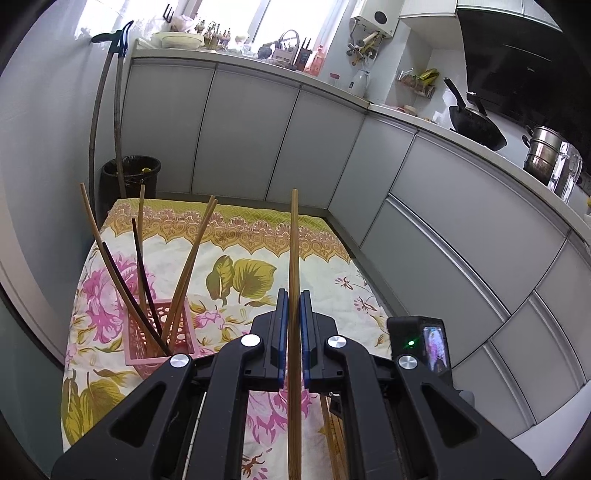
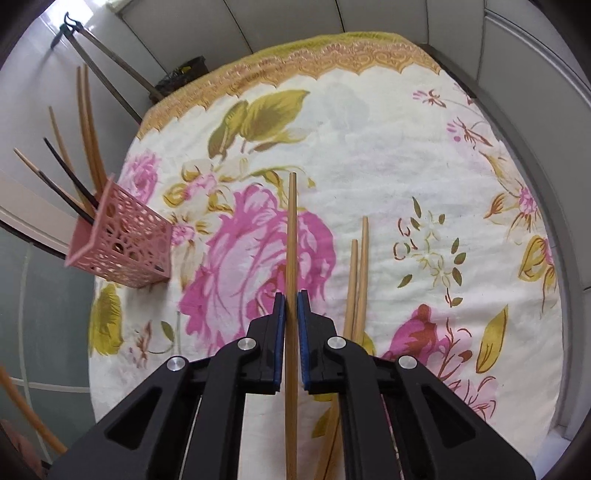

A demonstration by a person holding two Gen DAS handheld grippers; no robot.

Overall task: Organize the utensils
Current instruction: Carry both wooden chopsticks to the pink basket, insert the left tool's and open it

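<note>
Both grippers, left [image 1: 293,306] and right [image 2: 291,306], each clamp a chopstick [image 1: 294,258]; tip them upright over the pink basket [image 1: 159,336], down-left of the jaws.

A: Light?
B: Daylight from the window [image 1: 258,22] up top, blown out white there. Even and soft on the floral cloth [image 2: 369,147], shadows faint.
A: Sharpness?
B: Centre crisp both views. Heavy fisheye bend, dark vignette corners. Pink basket [image 2: 122,240] slightly smeared near the right view's edge.
</note>
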